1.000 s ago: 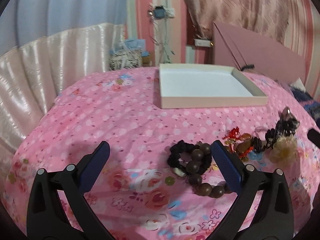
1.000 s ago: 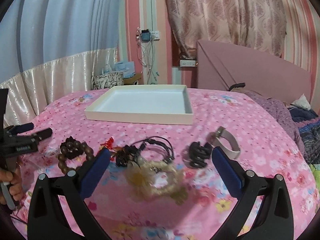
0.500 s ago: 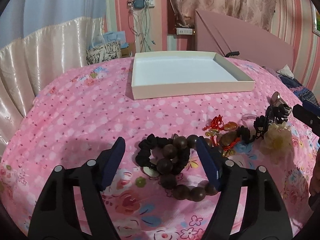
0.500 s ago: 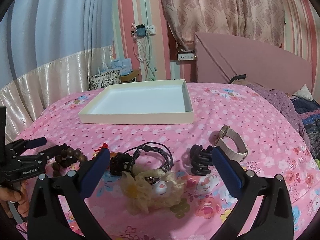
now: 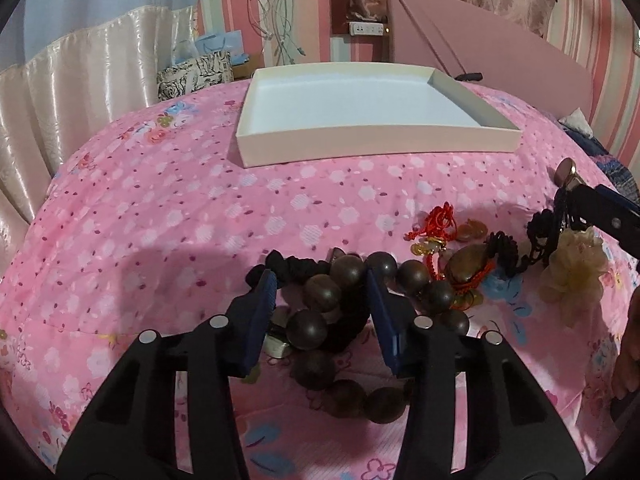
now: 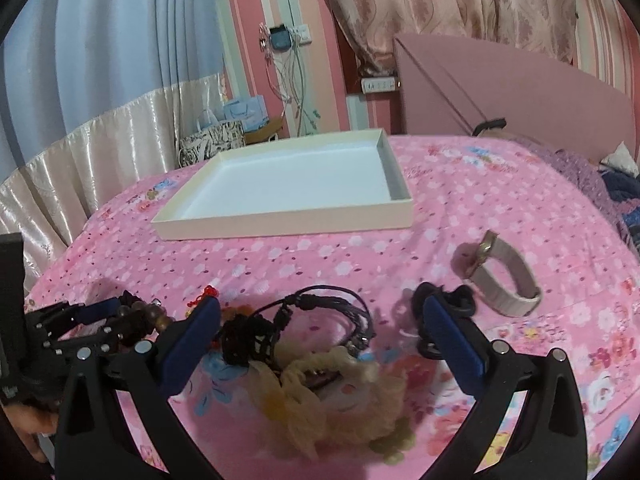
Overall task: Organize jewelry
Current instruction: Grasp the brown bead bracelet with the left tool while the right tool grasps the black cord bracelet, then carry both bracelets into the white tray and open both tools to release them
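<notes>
A dark wooden bead bracelet (image 5: 320, 304) lies on a black scrunchie (image 5: 296, 266) on the pink bedspread. My left gripper (image 5: 322, 284) has its jaws half closed around the beads, blue pads (image 5: 264, 304) on either side, not pressing them. Beside them lie a red-cord charm (image 5: 436, 232) and black cord bracelets (image 6: 320, 316). My right gripper (image 6: 320, 328) is open and empty above a cream scrunchie (image 6: 332, 396). A black hair claw (image 6: 444, 304) and a pale-strap watch (image 6: 504, 276) lie to its right. An empty white tray (image 5: 376, 144) sits farther back.
A pink headboard panel (image 6: 500, 92) stands behind the tray. A patterned bag (image 5: 196, 76) and hanging cables (image 5: 276, 20) are beyond the bed's far edge. Satin curtains (image 5: 80, 76) hang at the left. Rumpled bedding (image 6: 616, 184) lies at the right.
My left gripper moved forward and down over the bead bracelet and its jaws narrowed around it. My right gripper dropped lower and closer to the cream scrunchie, still open.
</notes>
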Available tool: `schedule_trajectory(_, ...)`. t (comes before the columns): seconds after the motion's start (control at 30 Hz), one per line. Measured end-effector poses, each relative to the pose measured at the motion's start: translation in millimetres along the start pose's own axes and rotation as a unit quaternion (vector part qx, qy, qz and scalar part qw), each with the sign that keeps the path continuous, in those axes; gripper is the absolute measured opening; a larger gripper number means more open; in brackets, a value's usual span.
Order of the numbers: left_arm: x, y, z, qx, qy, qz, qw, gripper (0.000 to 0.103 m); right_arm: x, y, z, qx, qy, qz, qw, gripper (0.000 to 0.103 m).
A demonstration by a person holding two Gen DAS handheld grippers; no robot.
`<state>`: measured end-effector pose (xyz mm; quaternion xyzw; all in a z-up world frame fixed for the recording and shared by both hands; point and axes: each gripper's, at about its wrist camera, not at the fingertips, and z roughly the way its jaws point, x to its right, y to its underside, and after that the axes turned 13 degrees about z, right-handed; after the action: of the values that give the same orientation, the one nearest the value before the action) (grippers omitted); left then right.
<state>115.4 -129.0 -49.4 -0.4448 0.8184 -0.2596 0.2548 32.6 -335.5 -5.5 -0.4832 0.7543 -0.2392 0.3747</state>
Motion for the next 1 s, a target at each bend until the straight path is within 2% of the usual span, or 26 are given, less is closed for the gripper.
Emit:
schedule_trajectory(0.07, 1.7, -0.1, 2.8, -0.003, 0.005, 0.001, 1.0, 0.043, -2.5, 1.2, 11.3, -0.015, 0.009, 0.0, 1.0, 0.101)
schedule_trajectory(0.1, 2.2, 0.5, 4.2, -0.005, 0.01, 0.001, 0.9999, 0.036, -2.8, 2.4, 14.3, -0.021, 0.012, -0.002, 1.0, 0.099)
schedule_trajectory(0.13, 2.3, 0.6, 6.4, -0.008, 0.02, 0.0, 0.9998, 0.035, -2.9, 4.0, 20.6, -0.031, 0.015, -0.006, 0.999, 0.096)
schedule_trajectory(0.17, 1.6, 0.9, 6.4, -0.006, 0.022, -0.002, 0.9997, 0.034, -0.8, 5.0, 25.2, -0.042, 0.004, -0.002, 0.999, 0.082)
schedule_trajectory(0.2, 0.8, 1.2, 6.1, -0.003, 0.027, -0.005, 0.9996, 0.03, 1.6, 4.7, 26.5, -0.048, -0.009, 0.006, 0.999, 0.057)
schedule_trajectory(0.23, 0.2, 1.5, 5.7, 0.0, 0.032, -0.008, 0.9995, 0.026, 2.2, 3.4, 26.6, -0.052, -0.017, 0.009, 0.998, 0.047)
schedule_trajectory(0.27, -0.3, 1.9, 5.6, 0.002, 0.035, -0.01, 0.9993, 0.018, -0.2, 1.9, 25.7, -0.051, -0.014, 0.003, 0.999, 0.039)
schedule_trajectory(0.3, -0.9, 2.3, 4.8, 0.006, 0.04, -0.012, 0.9991, 0.018, -1.4, 1.5, 24.7, -0.049, -0.014, -0.002, 0.999, 0.031)
schedule_trajectory(0.47, -4.0, 2.9, -0.9, 0.026, 0.052, -0.029, 0.9979, 0.017, -3.6, -1.8, 2.6, -0.019, -0.038, -0.004, 0.999, 0.017)
schedule_trajectory(0.5, -3.0, 2.6, -2.1, 0.028, 0.052, -0.028, 0.9978, 0.017, -3.8, -3.5, -0.4, -0.016, -0.042, -0.004, 0.999, 0.008)
schedule_trajectory(0.6, -2.7, -1.1, -10.8, 0.041, 0.056, -0.027, 0.9972, 0.017, -5.3, -9.3, -12.8, 0.002, -0.047, -0.005, 0.999, 0.008)
schedule_trajectory(1.0, -5.9, -21.3, -63.0, 0.09, 0.061, -0.024, 0.9938, 0.017, 1.5, -23.9, -37.5, 0.023, -0.077, 0.006, 0.997, 0.007)
